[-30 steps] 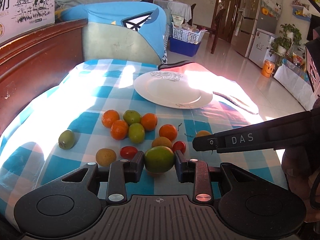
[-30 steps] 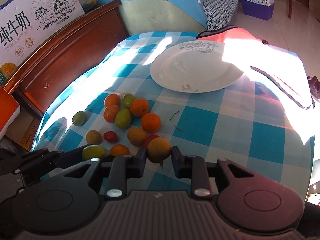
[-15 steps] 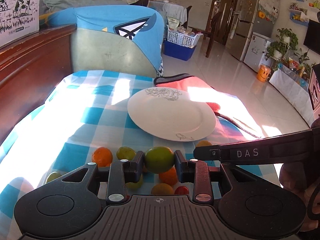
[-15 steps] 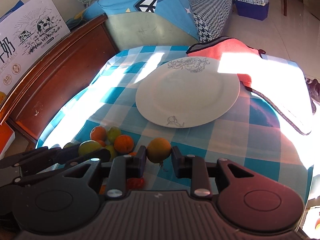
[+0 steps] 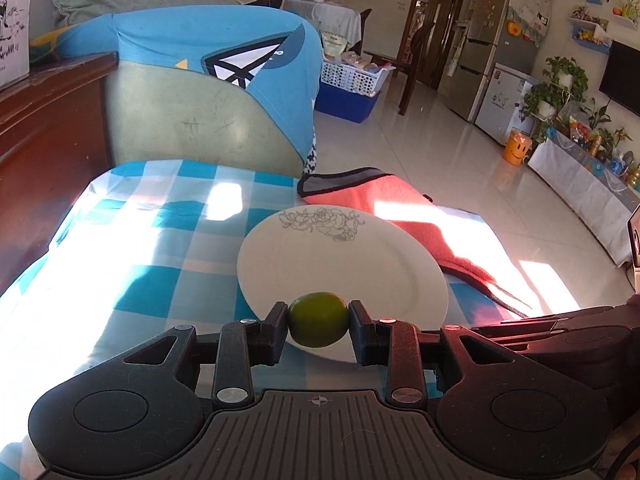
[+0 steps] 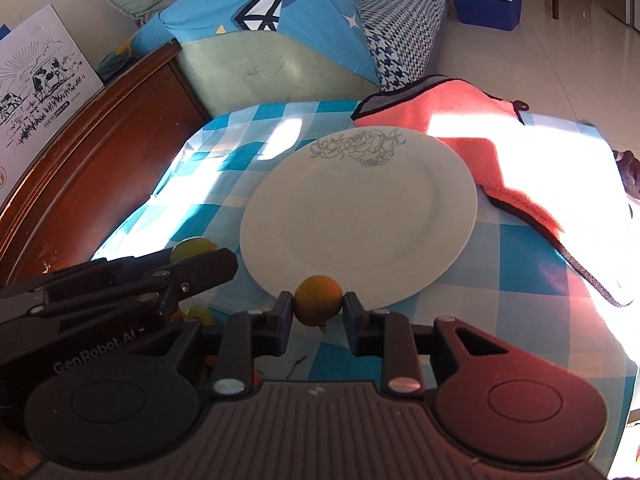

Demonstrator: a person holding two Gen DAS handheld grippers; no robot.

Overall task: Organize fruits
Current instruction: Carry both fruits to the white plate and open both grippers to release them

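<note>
Left tongs (image 5: pixel 318 325) clamp a lime (image 5: pixel 318 325), right tongs (image 6: pixel 319 306) an orange (image 6: pixel 319 306), both at the plate (image 6: pixel 360 216) rim; released there, either may roll onto the desk (image 6: pixel 520 304).

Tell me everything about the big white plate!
The white plate is round, smooth and glossy, like china, with a grey line drawing of roses near its far rim. It lies flat on the blue-checked tablecloth, and nothing is on it. A pink towel lies just behind it; whether they touch is unclear. Part sun, part shade falls across it.
</note>
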